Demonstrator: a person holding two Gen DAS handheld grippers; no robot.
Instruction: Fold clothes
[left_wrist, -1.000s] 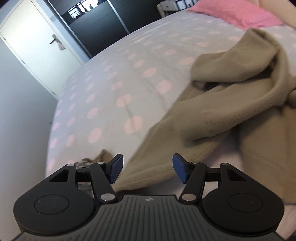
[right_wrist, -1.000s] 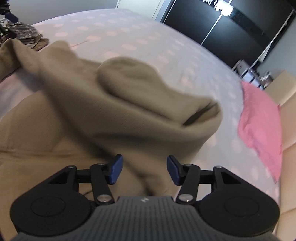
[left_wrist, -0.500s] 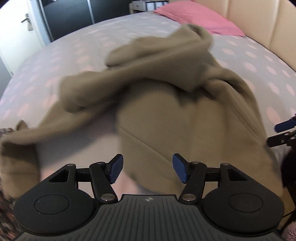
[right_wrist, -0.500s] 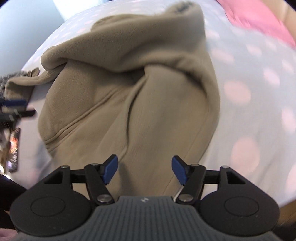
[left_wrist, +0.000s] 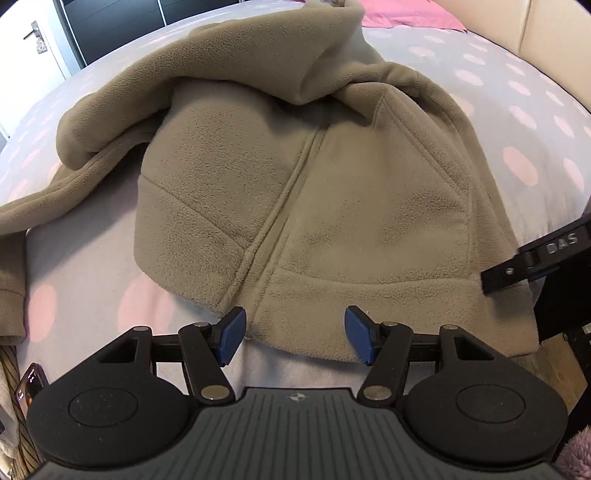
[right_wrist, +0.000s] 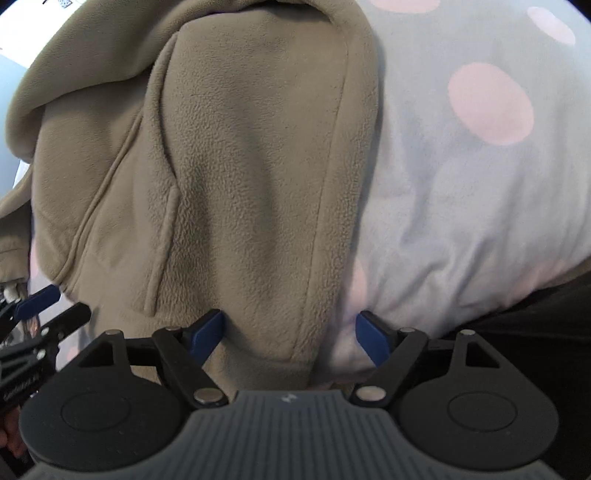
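We see a tan fleece jacket (left_wrist: 303, 192) lying front-up on the dotted bedspread (left_wrist: 535, 122), its hem toward us and its upper part bunched into a heap at 12 o'clock. A sleeve trails off toward 9 o'clock. Our left gripper (left_wrist: 293, 338) hovers over the hem near the zipper seam, jaws apart, pads not pressing the cloth. Our right gripper (right_wrist: 290, 338) sits over the jacket's right bottom corner; its jaws have just been opening and now stand wide, the hem edge between them but not pinched. From the left wrist view, the right gripper's black body shows at 3 o'clock. A pink pillow (left_wrist: 410, 14) lies at 1 o'clock.
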